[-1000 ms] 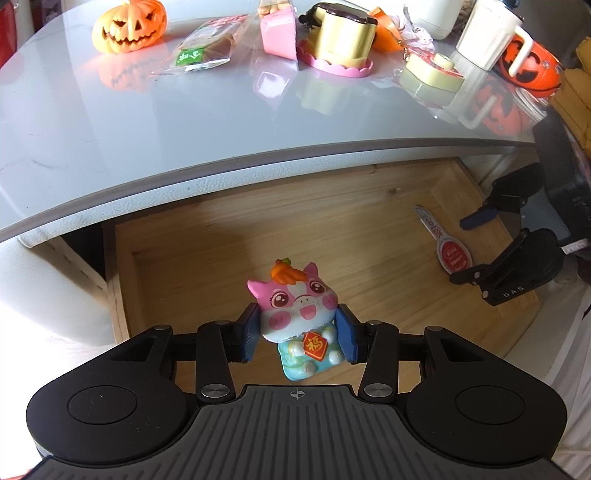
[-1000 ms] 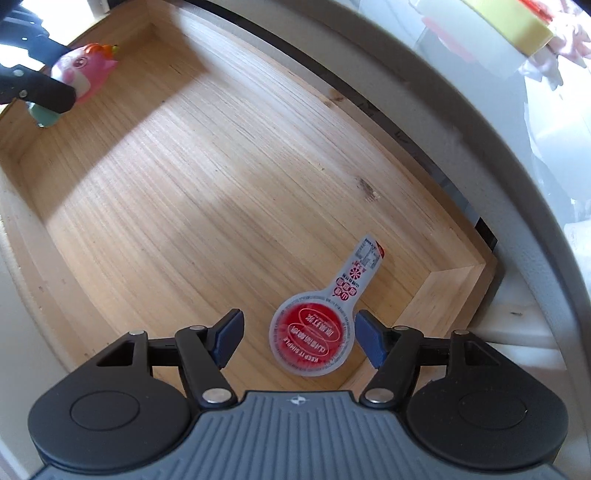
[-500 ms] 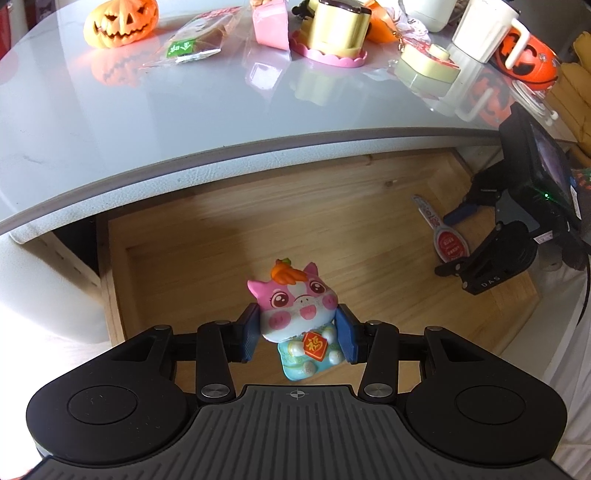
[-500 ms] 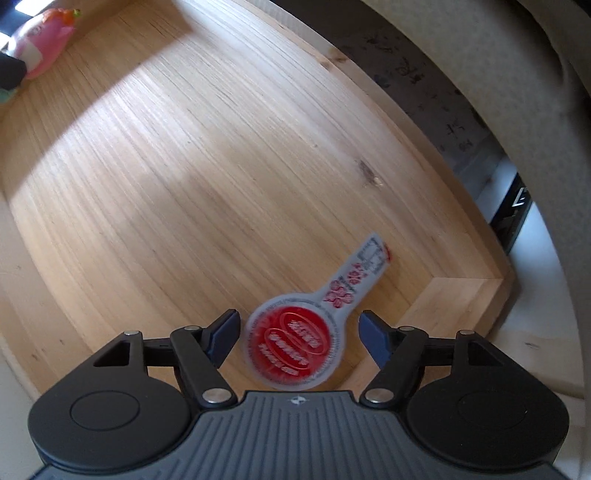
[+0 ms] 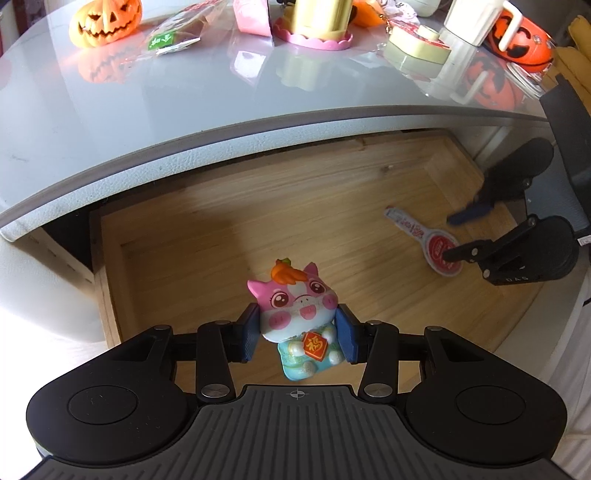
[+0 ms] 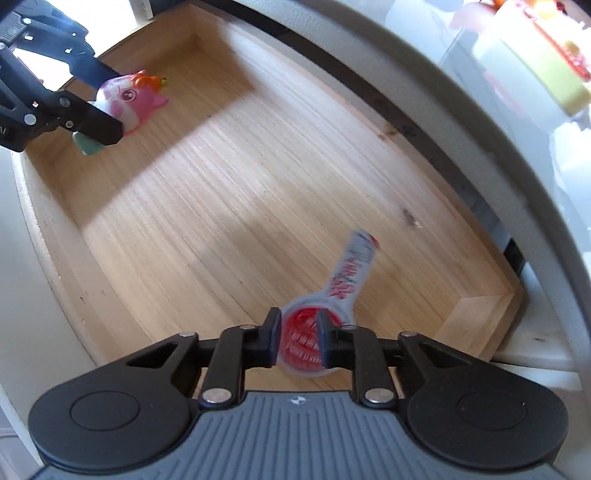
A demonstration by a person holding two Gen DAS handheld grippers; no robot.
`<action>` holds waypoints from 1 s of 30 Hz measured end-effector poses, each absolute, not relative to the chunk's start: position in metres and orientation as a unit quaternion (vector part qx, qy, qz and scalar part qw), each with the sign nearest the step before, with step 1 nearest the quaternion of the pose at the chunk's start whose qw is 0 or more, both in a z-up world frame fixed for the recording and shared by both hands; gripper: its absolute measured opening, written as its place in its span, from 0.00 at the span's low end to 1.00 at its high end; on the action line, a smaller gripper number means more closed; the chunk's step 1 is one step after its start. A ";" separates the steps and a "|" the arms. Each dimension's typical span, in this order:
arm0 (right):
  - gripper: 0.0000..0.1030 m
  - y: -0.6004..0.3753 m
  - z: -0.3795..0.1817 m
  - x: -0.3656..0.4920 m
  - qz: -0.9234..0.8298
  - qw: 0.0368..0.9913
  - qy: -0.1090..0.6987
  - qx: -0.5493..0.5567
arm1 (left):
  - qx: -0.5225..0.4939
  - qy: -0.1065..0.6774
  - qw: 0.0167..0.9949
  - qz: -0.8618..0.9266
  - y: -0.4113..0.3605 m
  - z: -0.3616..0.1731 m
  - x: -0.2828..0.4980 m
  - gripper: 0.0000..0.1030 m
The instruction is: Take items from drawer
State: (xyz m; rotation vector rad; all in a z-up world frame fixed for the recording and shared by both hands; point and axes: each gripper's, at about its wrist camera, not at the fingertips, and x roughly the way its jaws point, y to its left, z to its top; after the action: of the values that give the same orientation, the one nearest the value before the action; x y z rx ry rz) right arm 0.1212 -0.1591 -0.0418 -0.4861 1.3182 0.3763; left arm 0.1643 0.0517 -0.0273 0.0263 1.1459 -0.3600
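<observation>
1. Wooden drawer (image 5: 229,221) open under the grey tabletop (image 5: 184,110), with only two items visible inside: pink pig toy (image 5: 295,314) at the near left, flat red-and-white sachet (image 6: 325,314) at the near right.
2. Main change in the last half second: right gripper (image 6: 298,339), before spread wide on both sides of the sachet's round red part, now closed in, pads pressing the two sides of that round part. Looks clamped on it, though motion blur there leaves the contact a little uncertain.
3. Sachet's long tab now pointing up and away to the far right and seeming raised off the wood, so probably already lifted at one end; not possible to confirm that all of it is clear of the floor.
4. Left gripper (image 5: 299,334) unchanged in grip: blue pads (image 5: 249,332) still tight on both cheeks of the pig toy, held upright, its blue body hanging just below the pads and above the drawer floor.
5. Left view also slightly shifted, with more tabletop near the camera, so possibly starting to carry the toy up.
6. Meaning for the task, as a judgement: both remaining items now gripped, so next only lifting out and placing on the tabletop among the pumpkins (image 5: 105,22) and mug (image 5: 476,18).
7. Risk: thin sachet slipping or bending between the pads.
</observation>
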 end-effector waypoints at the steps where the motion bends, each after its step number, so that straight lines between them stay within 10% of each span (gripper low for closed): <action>1: 0.51 -0.159 -0.041 0.122 0.164 0.748 0.598 -0.238 | 0.012 0.539 0.824 -0.172 0.051 -0.027 0.165 0.46; 2: 0.64 -0.157 -0.037 0.120 0.157 0.748 0.593 -0.252 | 0.013 0.541 0.823 -0.174 0.051 -0.028 0.165 0.46; 19: 0.83 -0.160 -0.077 0.142 0.174 0.714 0.640 -0.226 | 0.030 0.546 0.817 -0.183 0.044 -0.031 0.165 0.46; 30: 0.59 -0.157 -0.070 0.147 0.191 0.702 0.661 -0.184 | 0.035 0.548 0.816 -0.183 0.043 -0.030 0.163 0.46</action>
State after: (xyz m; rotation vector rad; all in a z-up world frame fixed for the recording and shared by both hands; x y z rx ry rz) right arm 0.1474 -0.1575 -0.0699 -0.4098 1.4706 0.4245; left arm 0.1627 0.0426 -0.0298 0.0752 1.1677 -0.3897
